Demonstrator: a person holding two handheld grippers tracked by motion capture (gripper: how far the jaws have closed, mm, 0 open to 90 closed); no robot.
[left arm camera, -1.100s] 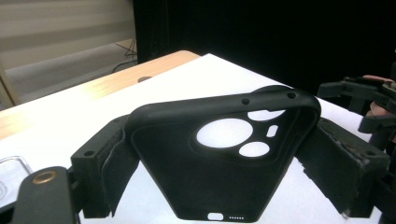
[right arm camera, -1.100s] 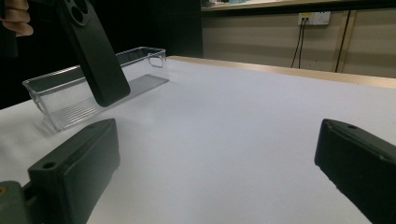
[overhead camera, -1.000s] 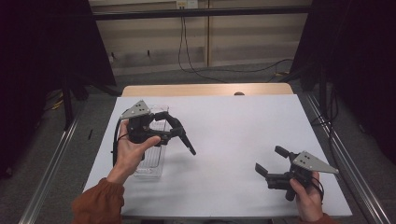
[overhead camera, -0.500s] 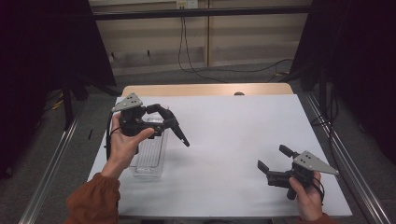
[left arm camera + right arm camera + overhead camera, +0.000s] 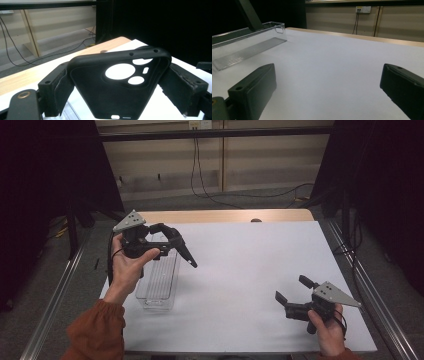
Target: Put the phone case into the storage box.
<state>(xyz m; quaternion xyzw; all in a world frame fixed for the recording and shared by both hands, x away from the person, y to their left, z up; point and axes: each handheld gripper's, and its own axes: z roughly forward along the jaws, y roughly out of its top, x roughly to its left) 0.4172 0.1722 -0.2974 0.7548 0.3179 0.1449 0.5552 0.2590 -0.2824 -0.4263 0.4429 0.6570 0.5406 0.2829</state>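
Because my left claw (image 5: 172,242) clamps the black phone case (image 5: 117,82) by its two long edges, the case sits lifted above the clear bin (image 5: 159,282), camera cutouts facing away, free to carry. My right claw (image 5: 295,292) rests low near the table's (image 5: 240,265) right edge, jaws wide, holding nothing, out of the way.

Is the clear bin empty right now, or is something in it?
Empty: the clear bin shows only its ribbed floor. The phone case is clamped in the left gripper, above it.
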